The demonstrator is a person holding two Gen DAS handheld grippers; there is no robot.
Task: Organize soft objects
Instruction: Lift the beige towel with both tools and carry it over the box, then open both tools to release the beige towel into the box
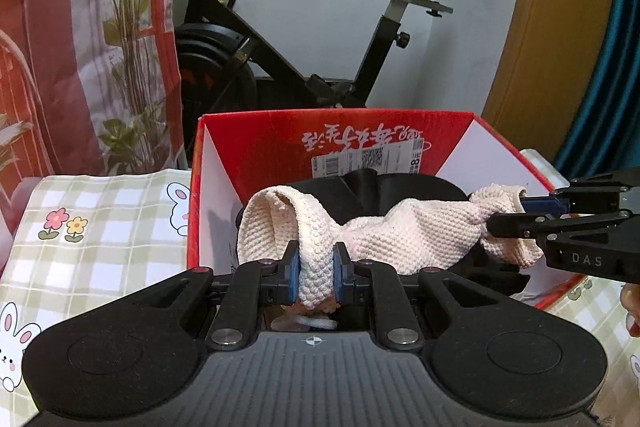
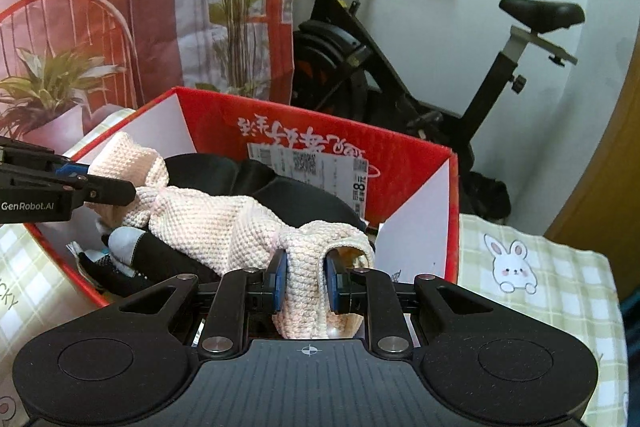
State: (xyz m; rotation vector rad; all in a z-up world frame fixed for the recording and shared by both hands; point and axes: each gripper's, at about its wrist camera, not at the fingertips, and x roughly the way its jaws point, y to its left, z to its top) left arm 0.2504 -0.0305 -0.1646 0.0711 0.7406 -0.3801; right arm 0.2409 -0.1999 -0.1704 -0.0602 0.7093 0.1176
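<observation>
A coarse cream knitted cloth point(image 1: 404, 231), rough-textured, hangs over a glossy red cardboard box point(image 1: 256, 135).

- White wall point(image 1: 340, 7) behind a black exercise bike point(image 1: 280, 59).
- Printed backdrop point(image 1: 80, 47) with plants at left.
- Wooden door point(image 1: 560, 27) at right.
- Checked tablecloth point(image 1: 100, 227) with rabbits.

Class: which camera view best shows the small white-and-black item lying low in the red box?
The right wrist view: the white-and-black item lies exposed beneath the cream knit piece. The left wrist view does not show it.
</observation>
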